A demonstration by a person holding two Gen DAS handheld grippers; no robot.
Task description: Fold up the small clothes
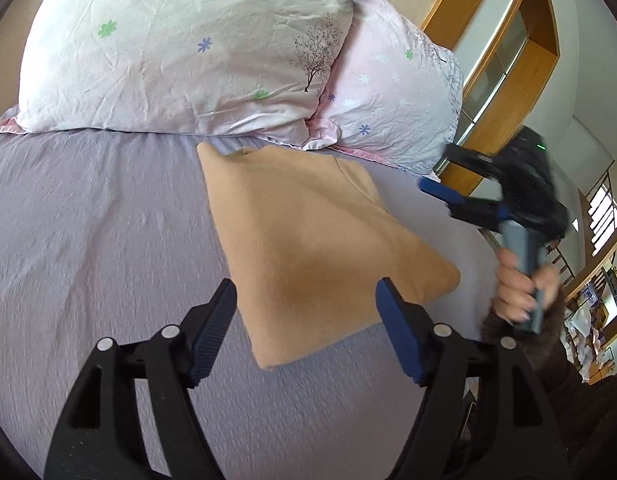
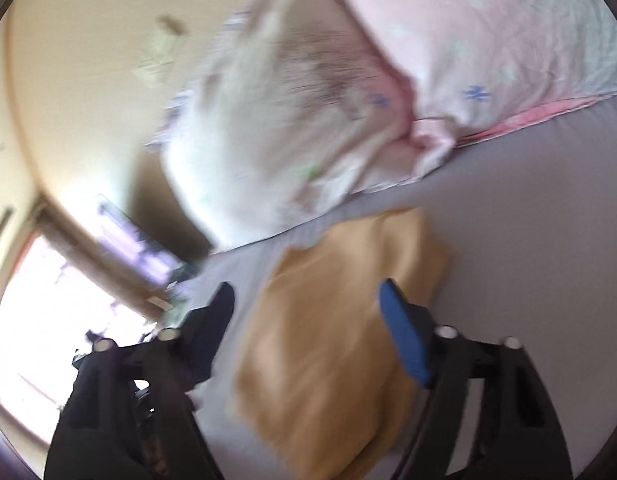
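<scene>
A tan garment [image 1: 320,248], folded into a flat rectangle, lies on the lilac bed sheet [image 1: 92,240] just in front of the pillows. My left gripper [image 1: 306,296] is open and empty, raised above the garment's near edge. My right gripper [image 1: 448,168] shows at the right of the left wrist view, held in a hand, jaws apart and empty, above the sheet beside the garment. In the blurred right wrist view the right gripper [image 2: 306,300] is open over the garment [image 2: 332,344], holding nothing.
Two pale pink flowered pillows [image 1: 188,48] [image 1: 388,92] lie along the head of the bed, and show again in the right wrist view [image 2: 448,52]. A wooden door frame [image 1: 504,40] stands at the right. A bright window [image 2: 48,320] is at the left.
</scene>
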